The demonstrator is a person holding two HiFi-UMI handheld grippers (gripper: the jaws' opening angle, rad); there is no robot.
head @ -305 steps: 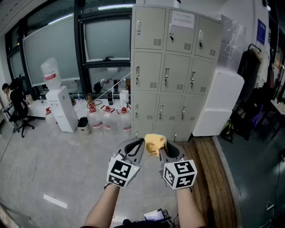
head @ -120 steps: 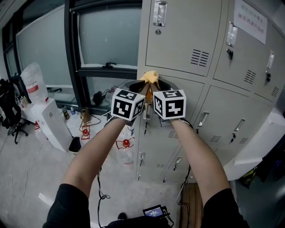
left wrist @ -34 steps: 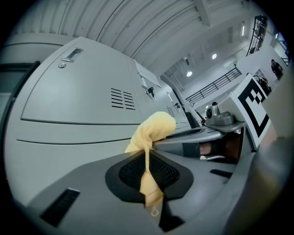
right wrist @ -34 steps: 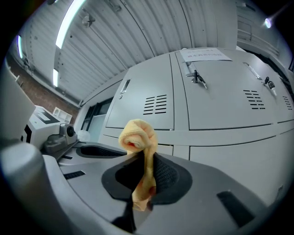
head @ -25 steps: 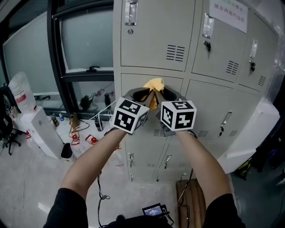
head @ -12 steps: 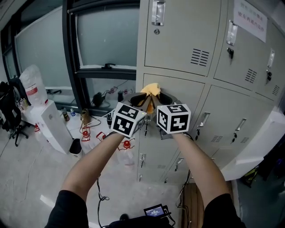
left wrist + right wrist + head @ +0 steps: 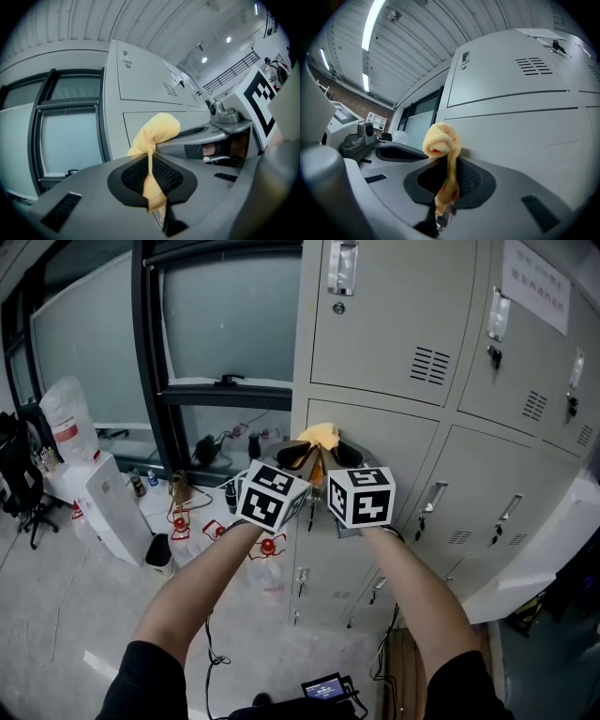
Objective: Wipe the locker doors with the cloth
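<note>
1. Fingers of left gripper [image 7: 296, 455] are clenched on the yellow cloth [image 7: 323, 435].
2. Cloth is bunched btw both grippers. Its wad sits at, and seemingly touches, the top edge of the middle-row locker door [image 7: 394, 442]. Long axis runs from the fingers twd the door, wad end leading.
3. Fingers of right gripper [image 7: 343, 455] are clamped on the cloth too.
4. Step, I judge: wiping this door. Next move needs a sweep along the panel w/ steady pressure.

Pinches a yellow cloth [image 7: 154, 133] between fingers [image 7: 131, 176] pressed together, bunched end before a grey locker door [image 7: 187, 118], window [image 7: 65, 136] at left.
</note>
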